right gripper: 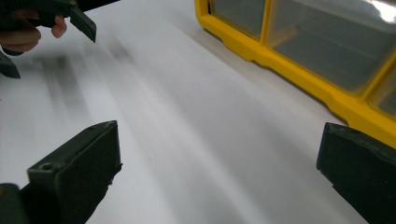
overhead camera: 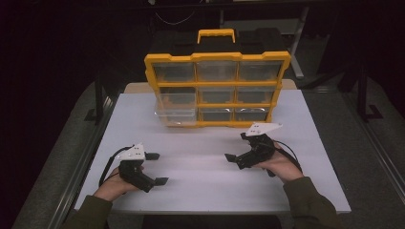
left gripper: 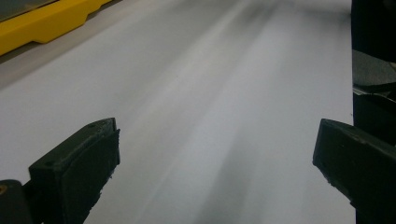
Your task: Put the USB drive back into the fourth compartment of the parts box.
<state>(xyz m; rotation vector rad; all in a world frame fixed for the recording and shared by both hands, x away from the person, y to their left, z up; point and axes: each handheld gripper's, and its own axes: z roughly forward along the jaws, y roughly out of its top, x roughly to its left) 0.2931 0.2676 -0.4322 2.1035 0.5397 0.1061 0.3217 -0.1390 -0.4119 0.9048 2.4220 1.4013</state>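
The yellow drawer organizer point(overhead camera: 217, 90) was stood upright at the counter's point(overhead camera: 205, 191) far edge. Both the left gripper point(overhead camera: 156, 168) and right gripper point(overhead camera: 236, 148) were released, empty. Its clear drawers were judged light, slippery, best pinched by their lips.

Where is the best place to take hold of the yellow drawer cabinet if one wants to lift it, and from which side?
Probably the yellow handle on top of the drawer cabinet. It forms an open loop above the upright case, so fingers could close across its bar from above. The front offers mainly flat, clear drawer faces.
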